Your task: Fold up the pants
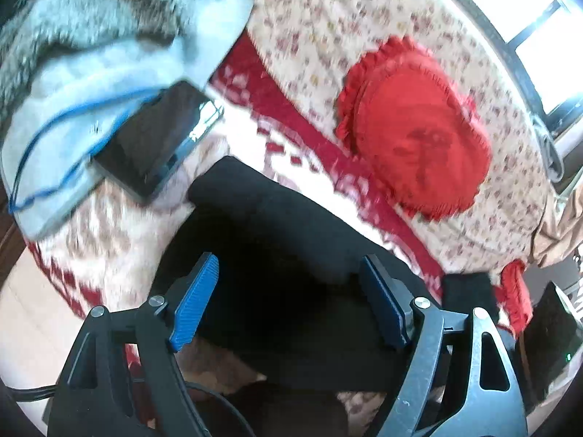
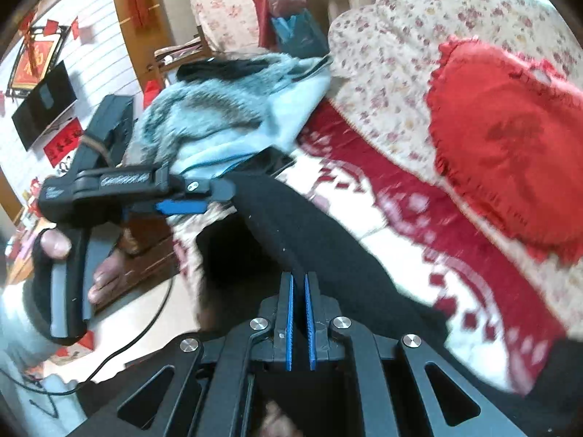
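Note:
The black pants [image 1: 277, 240] lie folded on the red-and-white patterned sofa seat, stretching from near the phone toward the lower right. My left gripper [image 1: 288, 298] is open, its blue pads spread on either side of the pants' near part. In the right wrist view the pants [image 2: 313, 240] run diagonally from the left gripper [image 2: 204, 200] down to my right gripper [image 2: 299, 284]. The right gripper's blue pads are nearly together with black cloth at their tips, so it is shut on the pants' edge.
A black phone [image 1: 156, 142] lies on a light blue and grey fluffy garment [image 1: 91, 54] with a blue cable. A red frilled cushion [image 1: 415, 127] leans on the floral sofa back [image 1: 328, 18]. The floor lies left of the seat edge.

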